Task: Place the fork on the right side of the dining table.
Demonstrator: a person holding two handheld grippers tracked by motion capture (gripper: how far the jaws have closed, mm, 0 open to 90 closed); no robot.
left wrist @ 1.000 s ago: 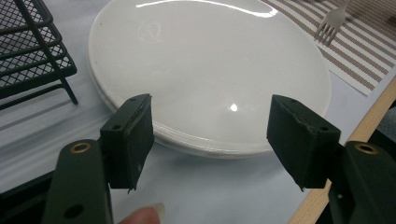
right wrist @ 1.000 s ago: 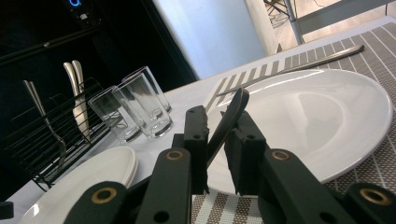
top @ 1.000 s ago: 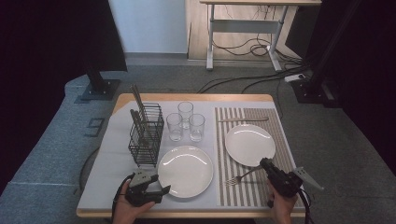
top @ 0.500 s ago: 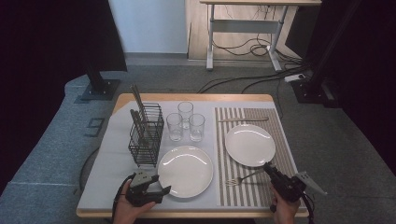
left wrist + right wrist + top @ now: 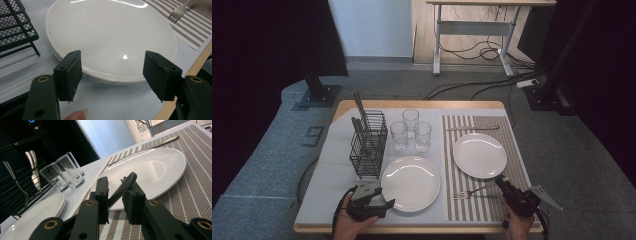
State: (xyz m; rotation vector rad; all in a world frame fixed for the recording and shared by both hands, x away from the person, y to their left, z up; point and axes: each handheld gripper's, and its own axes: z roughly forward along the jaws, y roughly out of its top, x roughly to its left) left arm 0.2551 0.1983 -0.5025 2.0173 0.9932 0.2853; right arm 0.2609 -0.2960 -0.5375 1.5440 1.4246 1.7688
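Since one second ago: the right gripper (image 5: 501,182) has drawn back toward the near right corner of the table (image 5: 422,104), taking the fork (image 5: 472,191) with it; the fork now lies farther from the right plate (image 5: 479,155). The left gripper (image 5: 384,203) is unchanged in place.

High view: the fork lies on the striped mat (image 5: 512,131), tines pointing left, its handle running up to the tip of the right gripper. Whether the jaws are closed cannot be read from here.

Right gripper view: settles it. The jaws are clenched on the fork handle (image 5: 122,188), which rises between them with its rounded end above the pads. Beyond it sits the right plate (image 5: 160,170), and a knife (image 5: 160,143) lies on the mat past its far rim. The three glasses (image 5: 65,173) and the wire rack (image 5: 18,195) with cutlery stand to the left.

Left gripper view: jaws released, wide apart, nothing between them. They sit at the near edge of the middle plate (image 5: 110,37), just short of its rim. The fork's tines (image 5: 178,11) appear at upper right on the mat, and a fingertip (image 5: 77,115) at the bottom.

High view places this gripper at the near left, beside the middle plate (image 5: 411,182).
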